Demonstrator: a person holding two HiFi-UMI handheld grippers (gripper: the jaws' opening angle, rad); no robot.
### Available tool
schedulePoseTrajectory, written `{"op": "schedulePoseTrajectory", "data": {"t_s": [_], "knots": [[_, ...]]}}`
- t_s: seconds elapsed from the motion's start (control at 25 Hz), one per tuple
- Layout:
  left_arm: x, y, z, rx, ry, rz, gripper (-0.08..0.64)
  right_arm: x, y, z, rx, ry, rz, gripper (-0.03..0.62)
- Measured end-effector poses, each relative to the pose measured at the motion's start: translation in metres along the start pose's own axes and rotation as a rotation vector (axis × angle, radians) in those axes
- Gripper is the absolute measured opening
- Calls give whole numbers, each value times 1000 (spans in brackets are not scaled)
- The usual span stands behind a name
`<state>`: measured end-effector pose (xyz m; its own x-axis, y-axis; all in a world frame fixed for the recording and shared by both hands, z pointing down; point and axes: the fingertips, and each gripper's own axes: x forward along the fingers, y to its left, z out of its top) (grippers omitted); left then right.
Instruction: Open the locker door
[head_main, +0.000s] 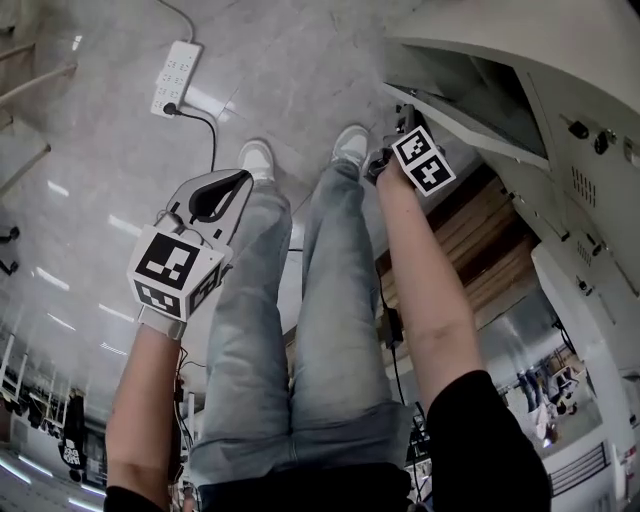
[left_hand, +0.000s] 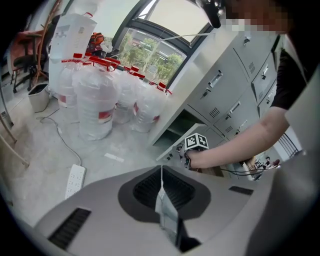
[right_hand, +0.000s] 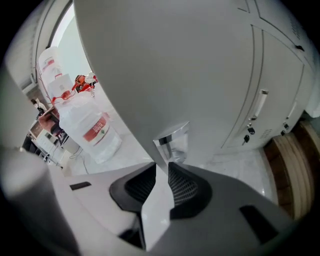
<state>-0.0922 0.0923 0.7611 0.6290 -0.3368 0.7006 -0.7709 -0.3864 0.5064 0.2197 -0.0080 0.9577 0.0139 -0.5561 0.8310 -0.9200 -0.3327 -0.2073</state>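
The pale grey locker door stands partly swung out from the bottom row of the lockers. My right gripper is at the door's free edge. In the right gripper view that door fills the upper picture, and its edge runs down between the two black pads and fills the gap. My right gripper is shut on this edge, just below a chrome handle. My left gripper hangs over the floor beside the person's left leg, shut and with nothing in it; its pads meet in a line.
A white power strip with a black cable lies on the marble floor ahead. Several large water bottles stand by the window. More grey lockers rise at the right, with keys in their locks. Wooden boards lie under them.
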Motion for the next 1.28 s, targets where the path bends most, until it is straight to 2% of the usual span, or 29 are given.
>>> {"op": "schedulePoseTrajectory", "data": {"t_s": [0.24, 0.72, 1.08, 1.28], "knots": [[0, -8, -6, 57, 37, -31, 25, -18, -16, -22, 60, 13, -25, 91], [35, -58, -3, 158, 104, -118, 25, -57, -67, -70, 149, 74, -52, 91], [58, -97, -2, 223, 161, -188, 25, -97, -131, -96, 314, 72, -165, 69], [65, -109, 3, 253, 185, -212, 25, -115, -156, -99, 358, 77, -211, 63]]}}
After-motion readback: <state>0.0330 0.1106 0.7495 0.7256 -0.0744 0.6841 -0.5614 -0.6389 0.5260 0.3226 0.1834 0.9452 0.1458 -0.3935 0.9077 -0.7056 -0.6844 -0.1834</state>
